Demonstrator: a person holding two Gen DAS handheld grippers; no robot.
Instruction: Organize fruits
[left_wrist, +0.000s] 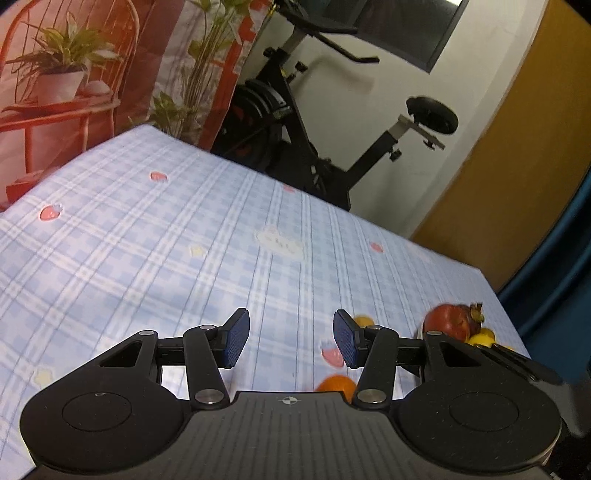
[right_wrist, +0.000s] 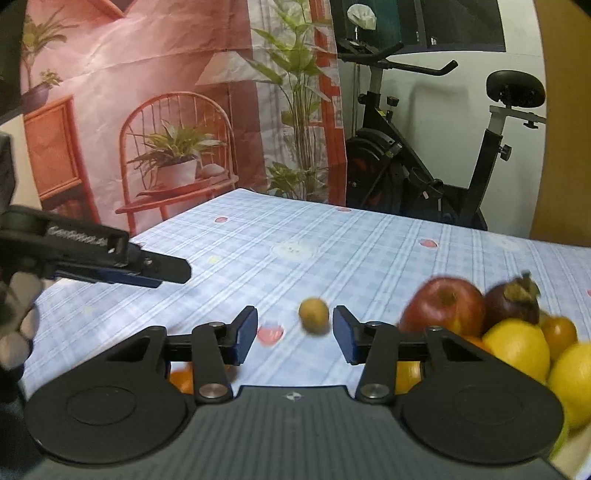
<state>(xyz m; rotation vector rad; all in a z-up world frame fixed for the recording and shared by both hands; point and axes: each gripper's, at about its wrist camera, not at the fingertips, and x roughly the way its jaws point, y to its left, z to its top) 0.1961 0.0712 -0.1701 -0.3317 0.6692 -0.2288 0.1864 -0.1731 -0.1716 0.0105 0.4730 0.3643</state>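
A small yellow-brown fruit (right_wrist: 314, 315) lies alone on the checked tablecloth (right_wrist: 369, 254), centre frame, beyond the spread, empty right gripper (right_wrist: 294, 336); piled fruit (right_wrist: 480, 317), perhaps in a bowl, fills lower right; the left gripper (left_wrist: 291, 339), likewise parted and empty, faces bare cloth to its far edge.

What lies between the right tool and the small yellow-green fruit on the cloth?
Only bare checked tablecloth in the right wrist view. The small yellow-green fruit sits just beyond the open right tool, untouched.
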